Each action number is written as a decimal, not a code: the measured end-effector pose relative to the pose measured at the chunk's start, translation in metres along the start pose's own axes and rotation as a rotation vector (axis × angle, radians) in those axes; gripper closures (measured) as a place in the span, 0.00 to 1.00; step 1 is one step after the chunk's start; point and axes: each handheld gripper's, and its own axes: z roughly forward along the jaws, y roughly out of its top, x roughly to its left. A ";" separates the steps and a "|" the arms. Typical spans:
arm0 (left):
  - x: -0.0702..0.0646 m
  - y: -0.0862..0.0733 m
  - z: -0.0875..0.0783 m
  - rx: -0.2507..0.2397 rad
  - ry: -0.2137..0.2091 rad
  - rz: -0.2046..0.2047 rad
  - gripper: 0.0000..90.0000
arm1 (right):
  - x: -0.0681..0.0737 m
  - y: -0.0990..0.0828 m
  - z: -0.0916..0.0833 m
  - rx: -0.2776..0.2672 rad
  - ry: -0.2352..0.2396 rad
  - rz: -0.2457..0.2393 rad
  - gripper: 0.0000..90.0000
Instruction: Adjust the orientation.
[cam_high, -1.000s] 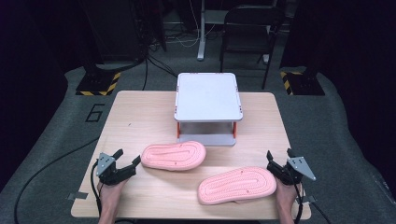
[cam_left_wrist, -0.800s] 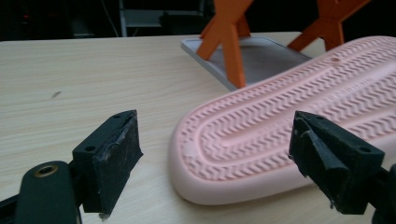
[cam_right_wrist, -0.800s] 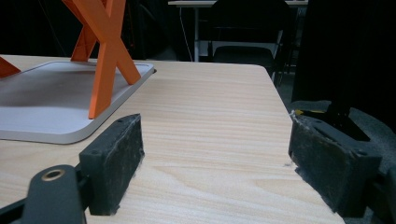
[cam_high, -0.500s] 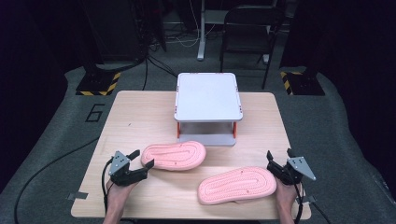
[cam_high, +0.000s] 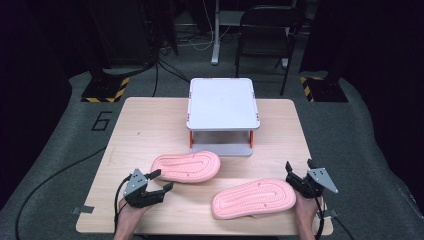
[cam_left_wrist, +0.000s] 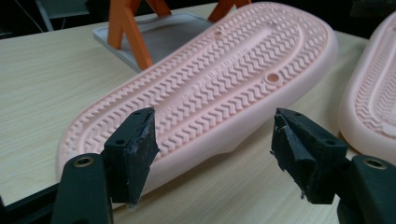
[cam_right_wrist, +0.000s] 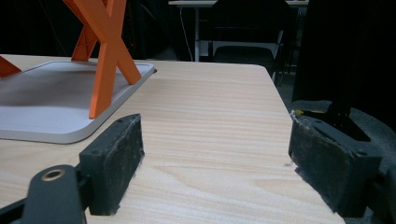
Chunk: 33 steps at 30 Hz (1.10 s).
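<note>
Two pink sandals are lying sole-up on the wooden table (cam_high: 140, 130): the left sandal (cam_high: 186, 167) is sitting near the middle of the table, just in front of the stand, and the right sandal (cam_high: 254, 198) is lying closer to the person's edge, off to the right. One small stand (cam_high: 221, 104) is standing at the far middle of the table, with a white top shelf, a grey base plate and orange legs (the legs are crossing in an X in the right gripper view). Two grippers are resting low at the near edge, each held in one hand.

The left gripper (cam_high: 161, 181) is pointing at the heel end of the left sandal with its jaws spread apart and gripping nothing; in the left gripper view the ribbed sole (cam_left_wrist: 219, 79) is lying between and just beyond the two black jaws, with one jaw very near the sandal's rim, though I cannot tell whether it is touching. The right gripper (cam_high: 291, 172) is sitting just beside the end of the right sandal, also released and empty, its jaws wide over bare wood.

Compared with a second ago, the left gripper is sitting farther in toward the left sandal, having moved right from near the table's left edge. The right gripper and both sandals are staying where they were.
</note>
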 end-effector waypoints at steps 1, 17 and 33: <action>-0.002 -0.001 0.003 0.004 0.010 0.019 0.34 | 0.000 0.000 0.000 0.000 0.000 0.001 0.19; 0.011 0.009 0.028 0.027 0.070 0.049 0.30 | 0.000 0.000 0.001 -0.006 -0.002 0.013 0.19; 0.031 0.026 0.047 0.056 0.143 0.029 0.32 | -0.001 0.000 0.000 0.004 -0.002 0.022 0.20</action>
